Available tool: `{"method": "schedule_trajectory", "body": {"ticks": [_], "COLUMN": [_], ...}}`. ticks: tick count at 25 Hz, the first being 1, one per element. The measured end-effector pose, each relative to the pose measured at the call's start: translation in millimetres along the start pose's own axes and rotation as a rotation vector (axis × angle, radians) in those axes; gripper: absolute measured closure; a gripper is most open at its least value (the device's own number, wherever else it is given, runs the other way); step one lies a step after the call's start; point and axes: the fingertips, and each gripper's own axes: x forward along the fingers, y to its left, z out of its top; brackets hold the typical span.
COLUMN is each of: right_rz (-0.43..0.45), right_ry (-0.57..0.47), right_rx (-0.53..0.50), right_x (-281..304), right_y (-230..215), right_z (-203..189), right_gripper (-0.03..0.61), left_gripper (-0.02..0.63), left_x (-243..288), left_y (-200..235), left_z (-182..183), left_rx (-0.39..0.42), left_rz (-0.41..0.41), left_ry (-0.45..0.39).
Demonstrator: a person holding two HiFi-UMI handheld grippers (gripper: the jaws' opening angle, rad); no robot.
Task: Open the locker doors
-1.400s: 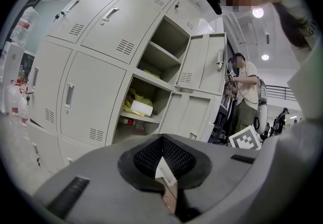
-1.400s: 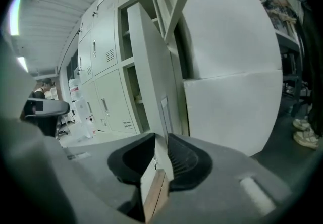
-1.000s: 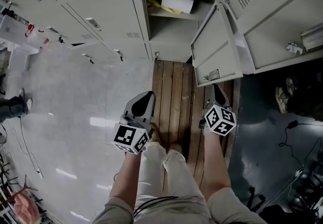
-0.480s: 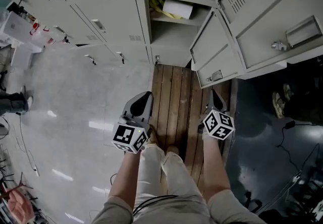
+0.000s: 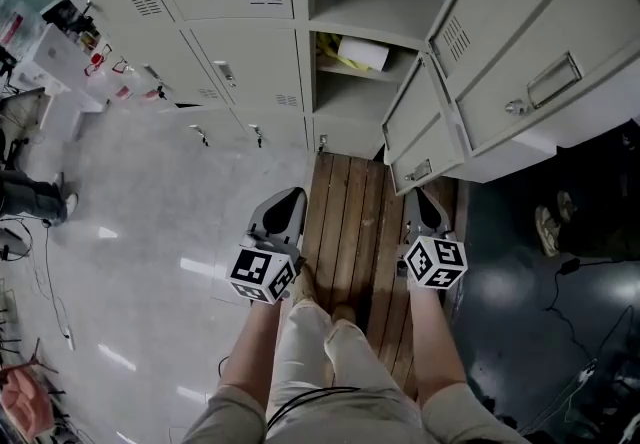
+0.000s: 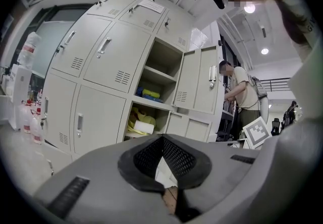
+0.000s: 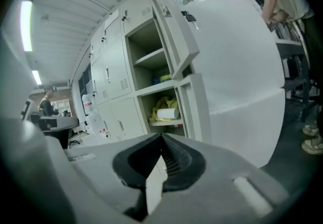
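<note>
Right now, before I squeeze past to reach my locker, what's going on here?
A person stands on a wooden platform before grey lockers, one gripper in each hand. One column stands open, its doors swung to the right and a paper roll on a shelf; those to its left are closed. The left gripper and right gripper are both shut and empty, held low by the person's legs, touching no door.

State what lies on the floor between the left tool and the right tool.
Head view: wooden planks lie between the left tool and the right tool; the person's feet stand there.
</note>
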Motion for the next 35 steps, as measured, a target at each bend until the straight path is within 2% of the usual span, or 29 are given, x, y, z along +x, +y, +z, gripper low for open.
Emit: {"method": "schedule_trajectory", "body": {"ticks": [9, 19, 35], "right_rz": [0.138, 0.23, 0.329], "right_ry": [-0.071, -0.145, -0.185], "right_rx": [-0.074, -0.156, -0.216], "right_x": [-41, -95, -157], "right_y": [58, 102, 148], "right_z": [61, 126, 171], "right_gripper": [0.577, 0.577, 0.577], "left_gripper": [0.615, 0.615, 0.615], "left_x": [-37, -78, -140], "left_y": [-15, -41, -72], "left_z": [46, 101, 155], "left_rx": [0.006, 0.025, 0.049], "left_rz": [0.023, 0.03, 0.046], "left_ry": [-0.039, -0.09, -0.135]}}
